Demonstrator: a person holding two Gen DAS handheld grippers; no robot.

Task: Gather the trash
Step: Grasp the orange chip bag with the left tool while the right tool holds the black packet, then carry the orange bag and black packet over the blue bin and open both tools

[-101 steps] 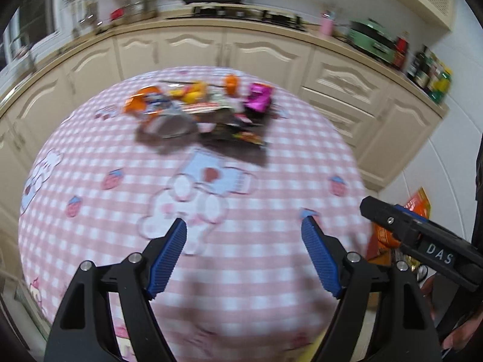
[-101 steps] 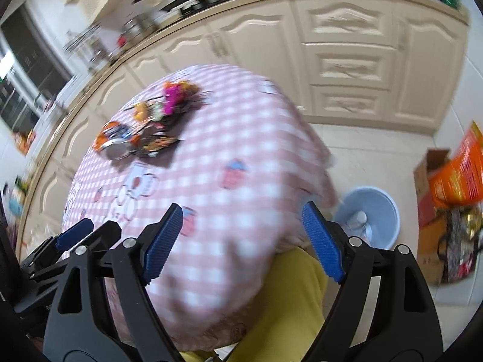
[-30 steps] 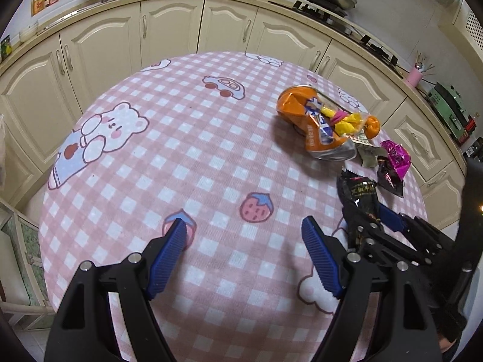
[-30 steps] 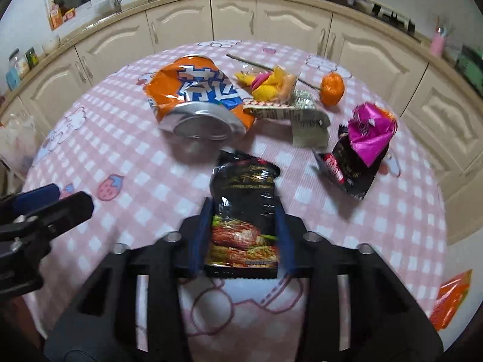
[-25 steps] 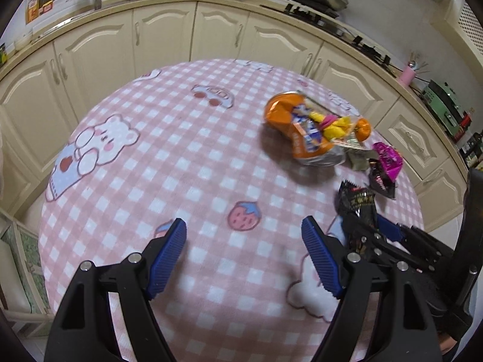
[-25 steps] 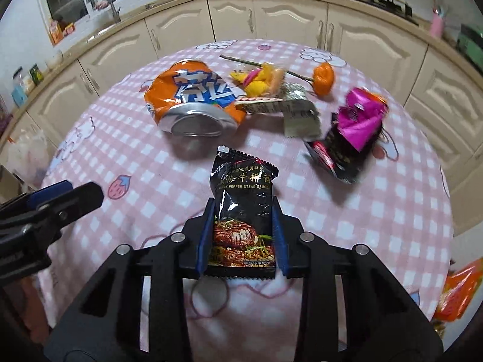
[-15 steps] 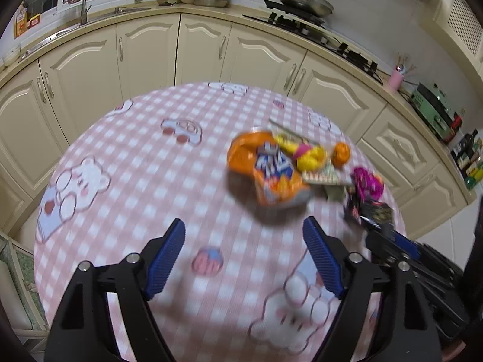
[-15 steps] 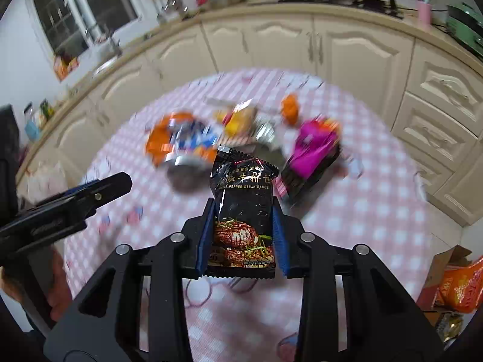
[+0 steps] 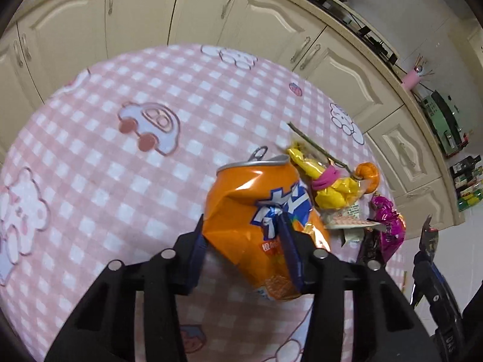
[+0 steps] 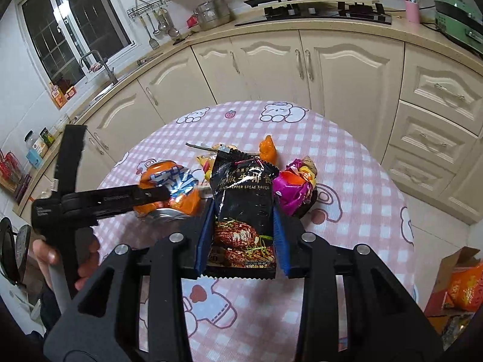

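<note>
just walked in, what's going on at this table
A person is clearing trash off the table with two handheld tongs. The right tongs are shut on a black sauce packet. The left tongs are closing on a crushed orange can, with the pads already at its sides. Candy wrappers still lie on the cloth.

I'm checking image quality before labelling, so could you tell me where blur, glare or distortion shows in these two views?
Left wrist: tablecloth slightly smeared, glare streaks on the crushed orange can, cabinets bowed by fisheye. Right wrist: black sauce packet sharp, print readable; window dark; counter curved.
</note>
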